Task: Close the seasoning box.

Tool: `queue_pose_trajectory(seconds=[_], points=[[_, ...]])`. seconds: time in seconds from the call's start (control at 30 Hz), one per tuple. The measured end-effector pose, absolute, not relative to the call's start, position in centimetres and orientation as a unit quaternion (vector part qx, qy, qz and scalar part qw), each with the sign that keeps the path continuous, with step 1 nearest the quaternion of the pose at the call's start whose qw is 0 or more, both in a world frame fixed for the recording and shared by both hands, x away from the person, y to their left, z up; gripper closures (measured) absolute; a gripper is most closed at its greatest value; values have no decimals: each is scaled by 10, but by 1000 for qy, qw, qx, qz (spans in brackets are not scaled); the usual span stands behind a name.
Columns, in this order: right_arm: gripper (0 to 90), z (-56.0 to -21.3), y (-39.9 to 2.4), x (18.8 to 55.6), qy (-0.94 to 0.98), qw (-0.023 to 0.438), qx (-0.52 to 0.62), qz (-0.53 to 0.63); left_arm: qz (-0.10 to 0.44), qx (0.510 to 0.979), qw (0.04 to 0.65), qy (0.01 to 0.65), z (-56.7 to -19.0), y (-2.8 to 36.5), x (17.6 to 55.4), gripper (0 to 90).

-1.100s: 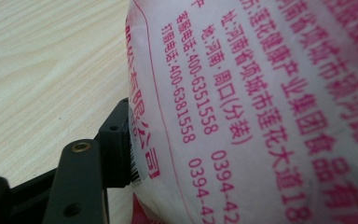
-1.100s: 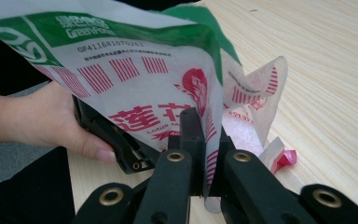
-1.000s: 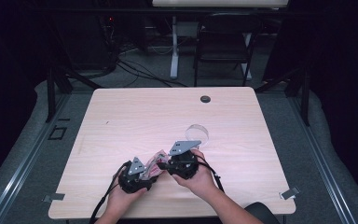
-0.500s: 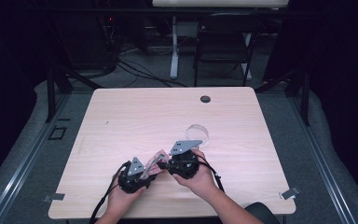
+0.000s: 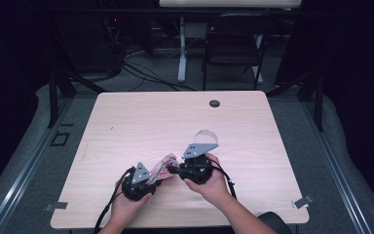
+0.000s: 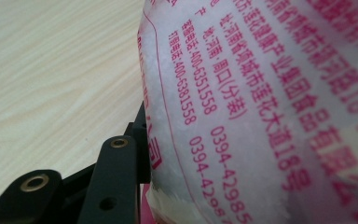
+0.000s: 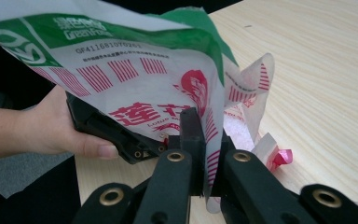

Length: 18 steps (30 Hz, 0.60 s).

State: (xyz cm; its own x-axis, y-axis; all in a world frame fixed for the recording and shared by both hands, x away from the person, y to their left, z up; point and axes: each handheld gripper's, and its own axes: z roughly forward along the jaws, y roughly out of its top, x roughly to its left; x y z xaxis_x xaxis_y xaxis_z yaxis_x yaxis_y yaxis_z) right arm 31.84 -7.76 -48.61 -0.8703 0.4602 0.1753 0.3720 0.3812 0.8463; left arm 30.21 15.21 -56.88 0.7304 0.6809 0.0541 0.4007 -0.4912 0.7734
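Pinching the bag (image 7: 135, 79) edge, the right gripper (image 7: 204, 154) is clenched on the thin plastic at lower centre of the high view. The left gripper (image 5: 139, 181) has just been closing, with the bag's body between its jaws; whether it grips yet is unclear. Keep both pulls gentle to avoid tearing.

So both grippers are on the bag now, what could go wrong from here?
The right gripper pinches just a thin edge of the printed plastic bag; a pull could tear it or slip off. The left gripper has just been closing with the bag against it; its grip may be partial.
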Motion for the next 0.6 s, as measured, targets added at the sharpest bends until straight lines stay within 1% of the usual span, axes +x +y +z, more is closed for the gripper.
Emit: queue_pose_trajectory(seconds=[0.27,0.6], points=[[900,-483,-84,320,822,49,258,505,194,840,397,316,-561,154,301,619],[900,-480,-90,321,816,46,262,513,225,844,380,304,-552,151,298,623]])
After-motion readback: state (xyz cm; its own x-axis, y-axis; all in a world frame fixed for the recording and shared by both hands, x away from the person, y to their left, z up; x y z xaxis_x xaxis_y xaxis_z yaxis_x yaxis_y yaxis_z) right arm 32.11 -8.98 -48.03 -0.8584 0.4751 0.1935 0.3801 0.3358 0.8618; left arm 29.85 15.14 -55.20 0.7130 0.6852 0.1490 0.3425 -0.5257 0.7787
